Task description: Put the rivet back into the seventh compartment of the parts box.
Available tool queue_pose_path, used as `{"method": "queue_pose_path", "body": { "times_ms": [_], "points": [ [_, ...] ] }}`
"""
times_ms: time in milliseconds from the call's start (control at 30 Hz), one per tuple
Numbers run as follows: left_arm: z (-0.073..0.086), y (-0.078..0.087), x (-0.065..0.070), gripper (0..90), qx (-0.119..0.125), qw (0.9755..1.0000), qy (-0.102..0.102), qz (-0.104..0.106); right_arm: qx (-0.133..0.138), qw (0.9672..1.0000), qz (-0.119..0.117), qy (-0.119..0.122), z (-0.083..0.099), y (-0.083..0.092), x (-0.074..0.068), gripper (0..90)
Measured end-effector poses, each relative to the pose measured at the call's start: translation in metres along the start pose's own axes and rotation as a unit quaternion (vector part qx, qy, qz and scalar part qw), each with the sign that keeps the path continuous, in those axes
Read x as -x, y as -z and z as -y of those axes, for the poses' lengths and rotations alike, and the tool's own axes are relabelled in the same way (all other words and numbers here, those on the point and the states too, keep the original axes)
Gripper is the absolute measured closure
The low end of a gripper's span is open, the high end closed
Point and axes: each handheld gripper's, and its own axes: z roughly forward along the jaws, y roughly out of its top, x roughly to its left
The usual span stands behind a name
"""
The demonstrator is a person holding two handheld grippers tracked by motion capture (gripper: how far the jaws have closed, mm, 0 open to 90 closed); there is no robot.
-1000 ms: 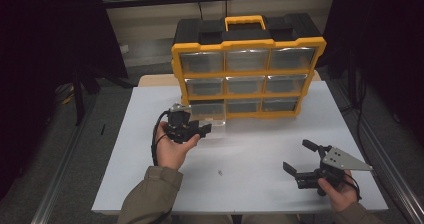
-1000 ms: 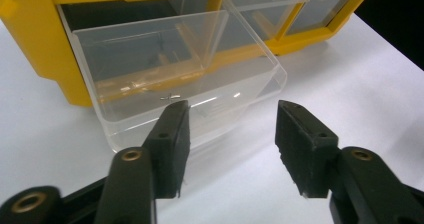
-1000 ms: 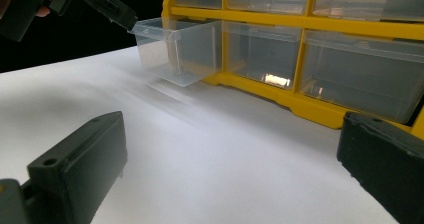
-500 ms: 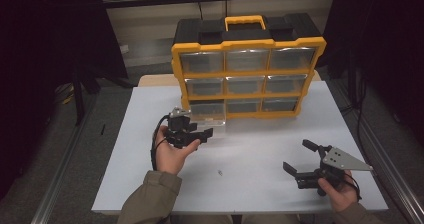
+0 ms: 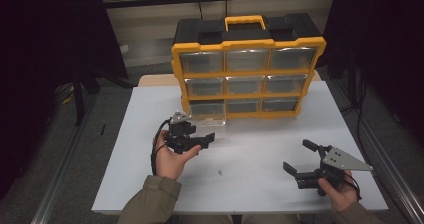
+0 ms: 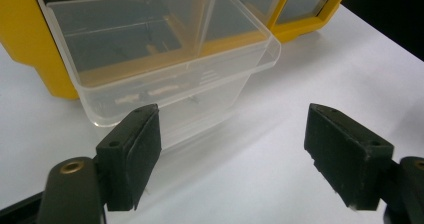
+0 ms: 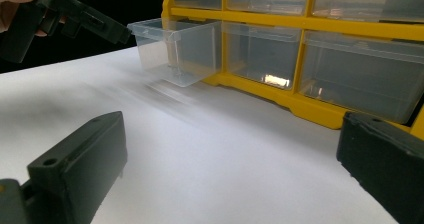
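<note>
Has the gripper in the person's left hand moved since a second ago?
Yes, slightly: the left gripper has drawn back from the yellow organizer toward the person, its jaws just opening off the pulled-out clear drawer.

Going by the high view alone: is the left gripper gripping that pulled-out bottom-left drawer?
Observer: No. The left gripper has just been opening its jaws. Nothing is between them, and the clear drawer, crossed by a divider, sits just beyond the pads.
Operator: And is the right gripper holding anything?
Observer: No. The right gripper is open above the white table, with nothing between its jaws.
</note>
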Motion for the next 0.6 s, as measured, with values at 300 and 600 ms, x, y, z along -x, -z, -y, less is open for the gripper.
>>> {"method": "queue_pose_path", "body": {
  "times_ms": [300, 600],
  "points": [
    [0.007, -0.001, -0.001, 19.7, -0.006, 0.9999, -0.014, 0.007, 0.000, 1.0000, 0.001, 0.000, 0.000, 0.000, 0.000, 0.0],
    [0.015, -0.005, 0.002, 18.7, -0.015, 0.9998, -0.013, 0.010, 0.000, 1.0000, 0.000, 0.002, 0.000, 0.000, 0.000, 0.0]
  ]
}}
